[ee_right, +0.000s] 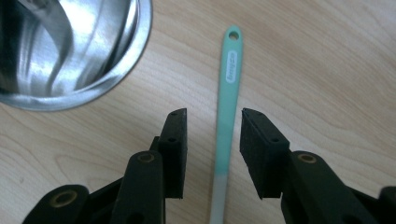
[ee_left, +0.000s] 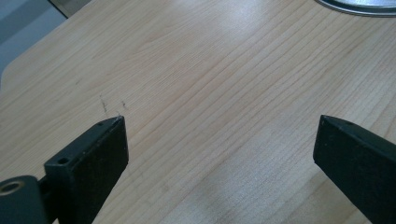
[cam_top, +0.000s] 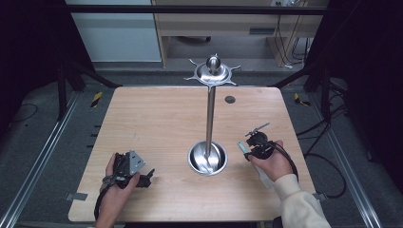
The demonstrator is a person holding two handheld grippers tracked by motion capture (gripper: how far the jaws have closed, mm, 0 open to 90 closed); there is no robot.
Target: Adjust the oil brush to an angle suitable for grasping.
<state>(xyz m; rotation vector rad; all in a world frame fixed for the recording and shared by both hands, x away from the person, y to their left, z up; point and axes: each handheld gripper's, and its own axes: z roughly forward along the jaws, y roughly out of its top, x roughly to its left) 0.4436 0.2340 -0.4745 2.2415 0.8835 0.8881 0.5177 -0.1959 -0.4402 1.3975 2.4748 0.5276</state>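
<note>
A slim teal utensil handle with a hole at its far end lies flat on the wooden table, turning pale grey towards the near end. My right gripper is open and straddles this handle, with a small gap on each side. In the high view the right gripper sits just right of the steel bowl base, and the teal tip pokes out beside it. My left gripper rests at the table's front left. Its jaws stand wide apart over bare wood, so it is open.
A tall steel pole rises from the bowl base to a hooked disc with a ball top. The bowl's shiny rim is close to the right gripper's left jaw, and the rim also appears far ahead of the left gripper. A dark round hole marks the far tabletop.
</note>
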